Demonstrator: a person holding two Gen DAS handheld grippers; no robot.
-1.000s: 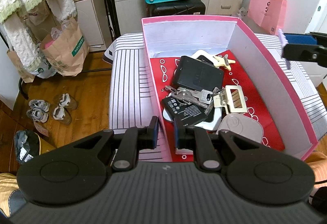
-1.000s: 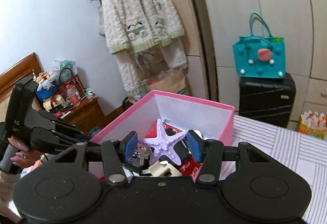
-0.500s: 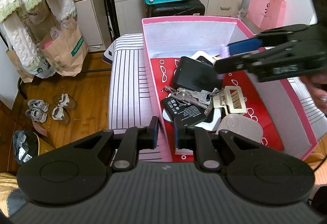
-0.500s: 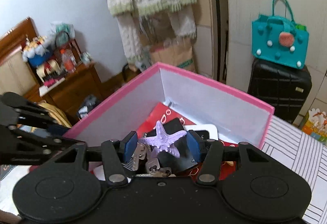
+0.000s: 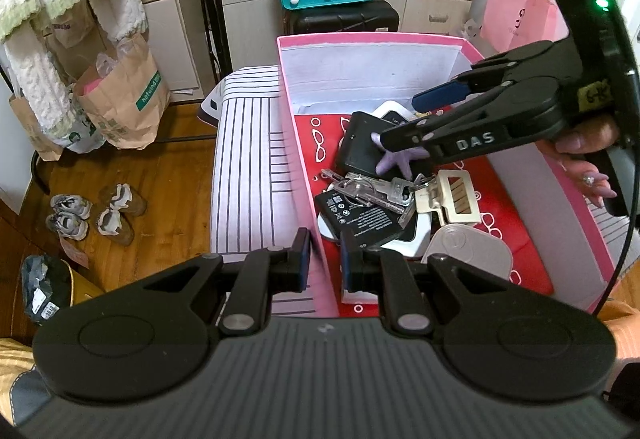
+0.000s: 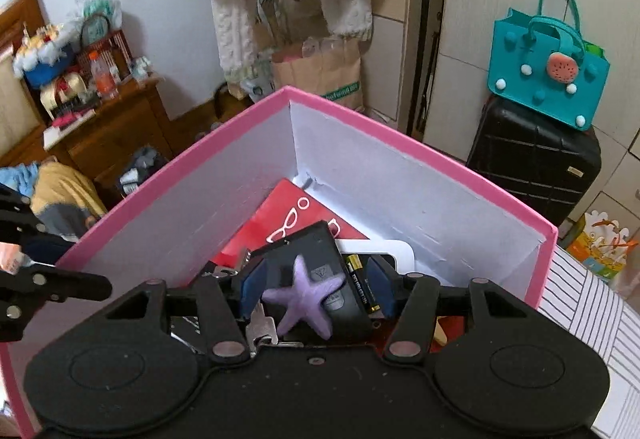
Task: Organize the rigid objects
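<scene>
Right tongs gape around purple starfish in box.

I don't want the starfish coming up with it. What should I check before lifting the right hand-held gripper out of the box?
1. Purple starfish inside pink box: ok, lying on the black device.
2. Right hand-held gripper open: ok.
3. Starfish clear of both fingers: cannot tell; one arm tip sits close to a pad.
4. Left hand-held gripper straddling the box wall: ok; firm grip, cannot tell.
</scene>
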